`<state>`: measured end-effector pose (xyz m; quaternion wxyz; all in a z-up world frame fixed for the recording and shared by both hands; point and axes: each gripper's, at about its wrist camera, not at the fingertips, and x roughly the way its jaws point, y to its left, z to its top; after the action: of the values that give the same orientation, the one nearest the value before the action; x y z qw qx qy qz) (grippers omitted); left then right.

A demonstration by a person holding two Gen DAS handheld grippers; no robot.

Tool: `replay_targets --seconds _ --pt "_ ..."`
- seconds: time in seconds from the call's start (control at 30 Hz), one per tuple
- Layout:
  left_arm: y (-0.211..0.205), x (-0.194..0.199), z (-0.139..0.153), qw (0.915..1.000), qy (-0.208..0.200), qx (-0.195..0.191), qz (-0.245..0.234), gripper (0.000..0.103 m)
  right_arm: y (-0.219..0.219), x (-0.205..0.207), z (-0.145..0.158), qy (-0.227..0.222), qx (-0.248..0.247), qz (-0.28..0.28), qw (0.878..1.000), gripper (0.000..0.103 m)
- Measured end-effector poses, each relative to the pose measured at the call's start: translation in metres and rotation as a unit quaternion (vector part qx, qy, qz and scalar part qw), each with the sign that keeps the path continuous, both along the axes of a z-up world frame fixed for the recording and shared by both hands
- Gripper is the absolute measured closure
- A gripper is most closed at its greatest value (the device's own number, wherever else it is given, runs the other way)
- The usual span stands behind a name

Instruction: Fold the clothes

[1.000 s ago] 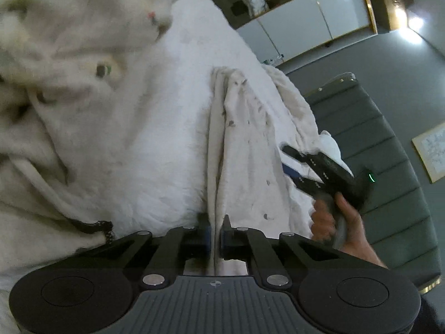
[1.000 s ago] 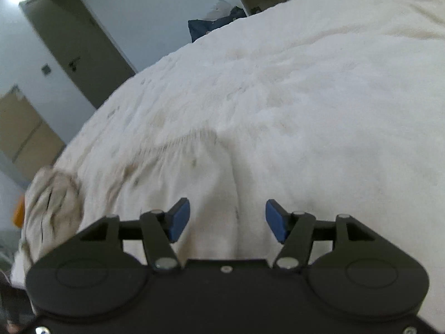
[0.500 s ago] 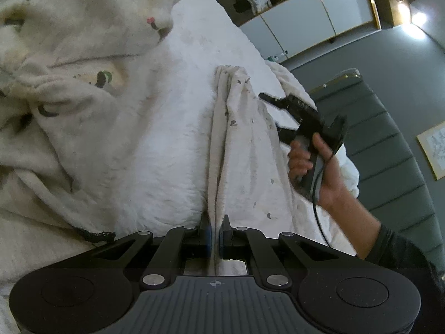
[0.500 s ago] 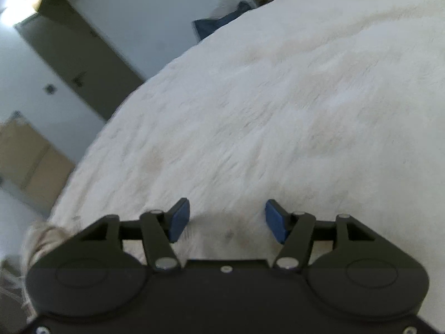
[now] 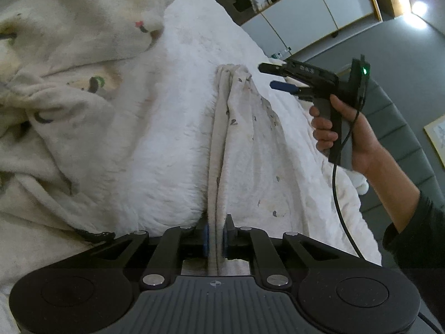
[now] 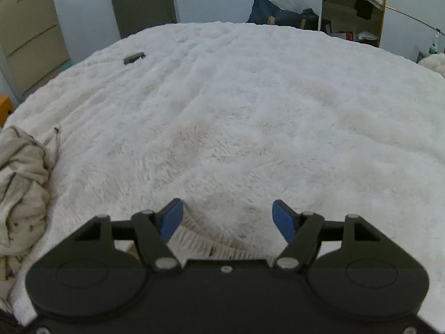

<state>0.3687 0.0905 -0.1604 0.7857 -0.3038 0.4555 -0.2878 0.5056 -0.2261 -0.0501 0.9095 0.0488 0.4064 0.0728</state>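
Left tongs (image 5: 214,236) easing off pinched garment (image 5: 250,144) — right tongs (image 6: 227,217) widening, empty.

Black tools (image 5: 214,239) w/ blue pads (image 6: 281,220), green LED, black cable; dark sleeve (image 5: 417,231).

Bedroom: fluffy bed (image 6: 250,105), wardrobe (image 5: 319,19)

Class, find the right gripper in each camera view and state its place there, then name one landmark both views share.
Left wrist view: right gripper at upper right, held in a hand above the patterned garment, jaws opening, empty.
Right wrist view: right gripper at bottom centre, seen from behind its blue pads.
Shared landmark: the white fluffy bedspread.
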Motion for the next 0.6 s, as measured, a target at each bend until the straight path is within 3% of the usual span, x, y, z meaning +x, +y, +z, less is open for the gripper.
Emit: replay_targets --seconds 0.1,0.2,0.3,0.4,0.47,0.6 --pt "0.0 0.0 0.0 1.0 -0.004 0.006 -0.003 0.094 -0.03 -0.002 -0.014 0.014 0.04 -0.039 0.998 0.032" --pt "-0.002 0.002 -0.002 0.9999 -0.005 0.009 -0.006 0.094 -0.077 -0.014 -0.037 0.043 0.138 -0.088 0.986 0.033" --pt "-0.002 0.003 -0.004 1.0 0.0 0.005 -0.004 0.093 -0.112 -0.035 -0.059 0.056 0.268 -0.082 0.958 0.034" --pt "-0.004 0.005 -0.004 1.0 0.0 0.005 -0.004 0.093 -0.136 -0.056 -0.068 0.048 0.332 -0.073 0.939 0.034" --pt "-0.005 0.006 -0.004 1.0 0.0 0.005 -0.004 0.093 -0.149 -0.065 -0.075 0.047 0.37 -0.066 0.925 0.033" --pt "-0.006 0.01 -0.005 1.0 0.0 0.002 -0.006 0.093 -0.157 -0.069 -0.089 0.054 0.382 -0.056 0.921 0.031"
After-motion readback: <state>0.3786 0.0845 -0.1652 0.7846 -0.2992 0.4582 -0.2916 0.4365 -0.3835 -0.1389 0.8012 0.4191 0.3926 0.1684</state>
